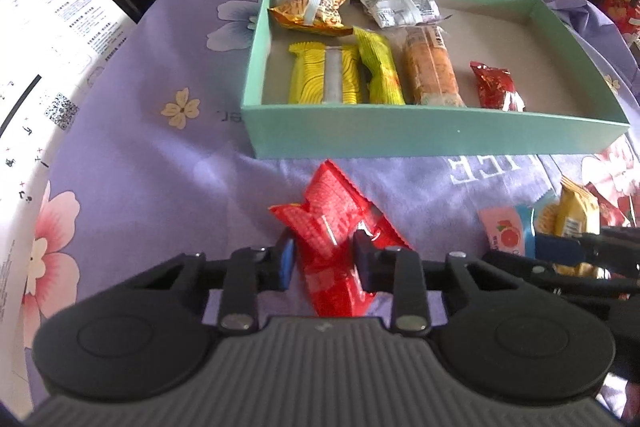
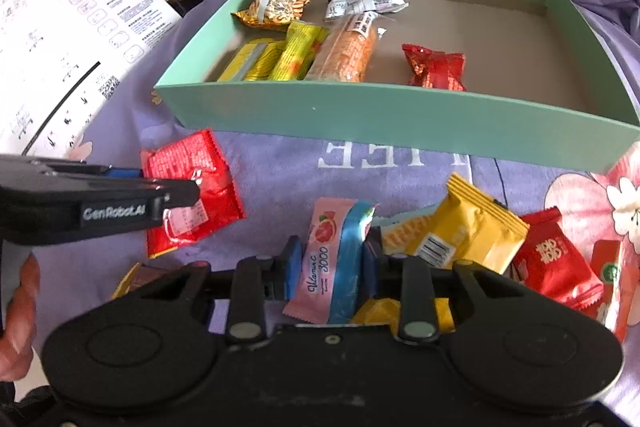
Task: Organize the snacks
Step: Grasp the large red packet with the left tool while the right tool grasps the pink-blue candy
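1. The green box (image 1: 436, 137) sits ahead of both your hands on the flowered cloth (image 1: 152, 155), its open right half beyond the loose snacks.
2. Your left hand-held gripper (image 1: 322, 259), angled steeply down, has its jaws pinched on the red packet (image 1: 332, 227), whose long axis points toward the box.
3. Your right hand-held gripper (image 2: 332, 267) clamps the pink-and-blue sachet (image 2: 332, 259) upright, equally near the box's front wall.

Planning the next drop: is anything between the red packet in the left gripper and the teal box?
Only the box's near wall stands between. The left gripper pinches the crinkly red foil packet over bare purple floral cloth; lifting clears the wall.
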Available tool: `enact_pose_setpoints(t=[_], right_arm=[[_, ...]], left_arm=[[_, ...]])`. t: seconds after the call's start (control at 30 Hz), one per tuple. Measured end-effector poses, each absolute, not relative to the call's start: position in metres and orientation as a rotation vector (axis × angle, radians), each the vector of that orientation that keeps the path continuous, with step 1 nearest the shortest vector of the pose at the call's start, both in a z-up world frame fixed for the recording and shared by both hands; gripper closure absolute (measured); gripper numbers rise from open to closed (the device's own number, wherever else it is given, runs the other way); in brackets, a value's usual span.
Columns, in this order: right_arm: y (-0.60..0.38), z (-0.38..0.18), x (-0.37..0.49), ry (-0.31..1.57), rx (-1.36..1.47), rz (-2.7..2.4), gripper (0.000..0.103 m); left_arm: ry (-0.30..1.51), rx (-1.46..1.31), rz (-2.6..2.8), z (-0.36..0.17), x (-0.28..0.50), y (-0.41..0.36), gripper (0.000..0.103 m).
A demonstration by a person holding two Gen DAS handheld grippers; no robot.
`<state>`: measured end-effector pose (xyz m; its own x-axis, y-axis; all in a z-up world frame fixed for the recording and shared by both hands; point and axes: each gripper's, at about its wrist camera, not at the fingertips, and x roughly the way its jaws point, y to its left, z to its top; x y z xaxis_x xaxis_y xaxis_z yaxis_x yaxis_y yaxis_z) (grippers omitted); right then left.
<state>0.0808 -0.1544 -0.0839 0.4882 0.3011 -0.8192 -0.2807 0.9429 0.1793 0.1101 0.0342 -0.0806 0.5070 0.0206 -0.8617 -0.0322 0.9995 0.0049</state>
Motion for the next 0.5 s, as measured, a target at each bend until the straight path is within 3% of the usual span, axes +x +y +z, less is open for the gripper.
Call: enact_pose_setpoints(t=[0.5], right_arm=[[-0.170,-0.056,0.067,0.954,0.085,0.344,0.073]], left_arm=[[0.952,-0.032,-0.037,-0.042,0.081,0.030,0.078]])
